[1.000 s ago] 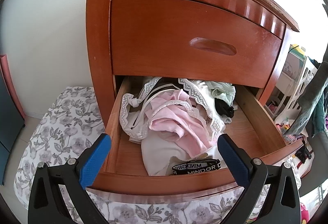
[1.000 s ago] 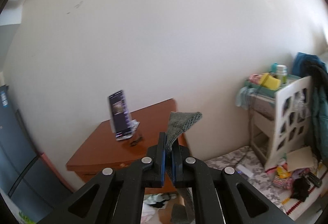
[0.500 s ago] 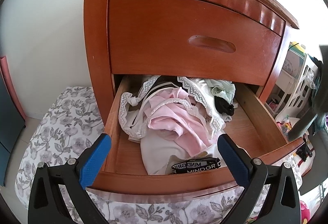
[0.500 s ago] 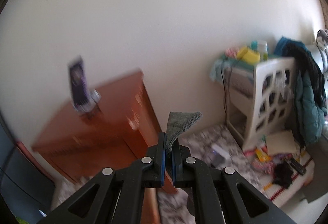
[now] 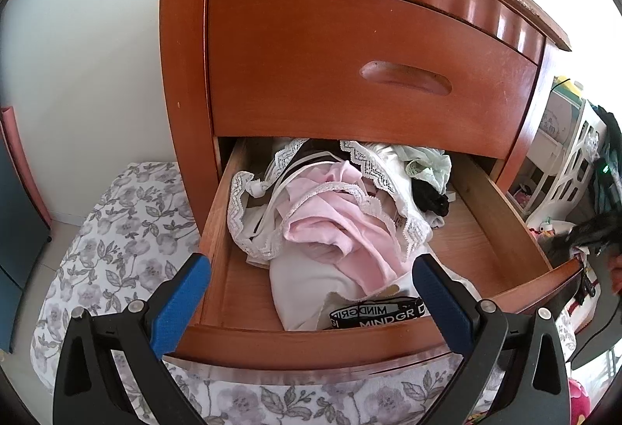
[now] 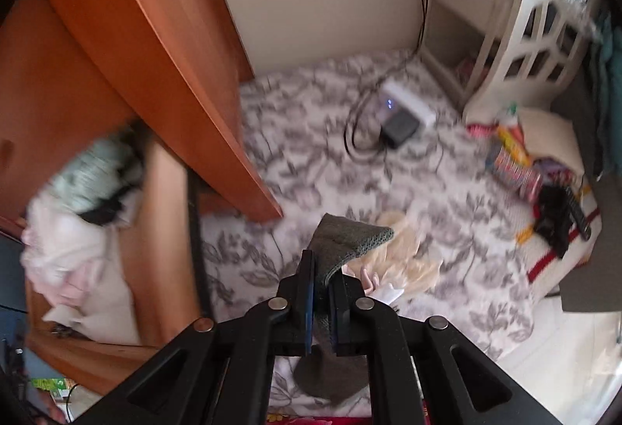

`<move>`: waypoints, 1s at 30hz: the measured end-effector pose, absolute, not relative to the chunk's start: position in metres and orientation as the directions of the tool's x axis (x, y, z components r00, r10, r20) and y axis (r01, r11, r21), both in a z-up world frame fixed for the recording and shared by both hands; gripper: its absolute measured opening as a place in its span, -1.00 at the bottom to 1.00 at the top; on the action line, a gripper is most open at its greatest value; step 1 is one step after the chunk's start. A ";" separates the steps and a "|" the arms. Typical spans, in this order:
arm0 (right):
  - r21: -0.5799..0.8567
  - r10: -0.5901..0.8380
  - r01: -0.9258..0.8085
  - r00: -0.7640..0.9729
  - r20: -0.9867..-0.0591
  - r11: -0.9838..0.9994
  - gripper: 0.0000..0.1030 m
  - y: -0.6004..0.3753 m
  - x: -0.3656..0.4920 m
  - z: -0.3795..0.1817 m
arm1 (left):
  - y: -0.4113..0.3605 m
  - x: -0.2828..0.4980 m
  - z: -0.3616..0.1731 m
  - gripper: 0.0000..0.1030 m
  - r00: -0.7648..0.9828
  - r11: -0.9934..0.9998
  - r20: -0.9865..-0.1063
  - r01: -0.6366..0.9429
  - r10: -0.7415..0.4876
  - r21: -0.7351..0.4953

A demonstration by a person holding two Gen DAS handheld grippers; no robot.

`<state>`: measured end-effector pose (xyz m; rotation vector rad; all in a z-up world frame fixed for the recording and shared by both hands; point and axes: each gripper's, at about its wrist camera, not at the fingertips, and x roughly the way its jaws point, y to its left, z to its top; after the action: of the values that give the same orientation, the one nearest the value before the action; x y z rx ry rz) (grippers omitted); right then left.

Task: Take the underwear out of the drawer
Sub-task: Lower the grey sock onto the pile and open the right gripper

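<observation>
While clamped in the right claw (image 6: 322, 283), grey underwear (image 6: 346, 242) above floral bedding (image 6: 318, 137); drawer (image 5: 517, 227) alongside.

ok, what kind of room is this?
Most likely a bedroom: a wooden nightstand with its lower drawer open and full of underwear, a floral bedspread beside it, a white shelf unit nearby.

1. Nightstand (image 5: 350, 48): reddish wood, glossy varnish, chipped along the top edge.
2. Open drawer (image 5: 311, 347): same wood, duller inside.
3. Pink underwear (image 5: 342, 227): soft matt cloth, white lace trim.
4. Black waistband (image 5: 377, 312): elastic, printed lettering.
5. Grey underwear (image 6: 342, 246): coarse knit, matt.
6. Left gripper (image 5: 311, 300): matt black plastic, blue textured pads, metal pins.
7. Floor covering (image 6: 311, 137): floral printed cloth.
</observation>
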<state>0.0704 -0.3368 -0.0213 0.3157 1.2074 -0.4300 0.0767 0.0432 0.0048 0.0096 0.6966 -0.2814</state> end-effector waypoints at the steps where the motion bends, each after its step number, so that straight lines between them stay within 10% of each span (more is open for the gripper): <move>1: 0.001 -0.149 0.482 0.274 -0.950 0.876 -0.86 -0.337 0.071 -0.030 | 0.043 0.077 0.005 1.00 0.731 0.962 -0.634 0.258 -0.252 -0.084; 13: -0.087 -0.179 0.486 0.146 -0.973 0.870 -0.80 -0.337 0.083 -0.074 | 0.043 0.078 0.003 1.00 0.729 0.964 -0.639 0.255 -0.245 -0.078; 17: -0.092 -0.184 0.504 0.137 -0.973 0.859 0.04 -0.340 0.080 -0.074 | 0.043 0.078 0.003 1.00 0.730 0.964 -0.638 0.254 -0.245 -0.079; 30: -0.077 -0.164 0.500 0.131 -0.978 0.863 0.96 -0.343 0.078 -0.081 | 0.043 0.078 0.003 1.00 0.729 0.964 -0.639 0.255 -0.245 -0.078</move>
<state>0.0775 -0.3431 -0.0807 0.2978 1.3594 -0.4920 0.0777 0.0434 0.0032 0.0149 0.7013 -0.2749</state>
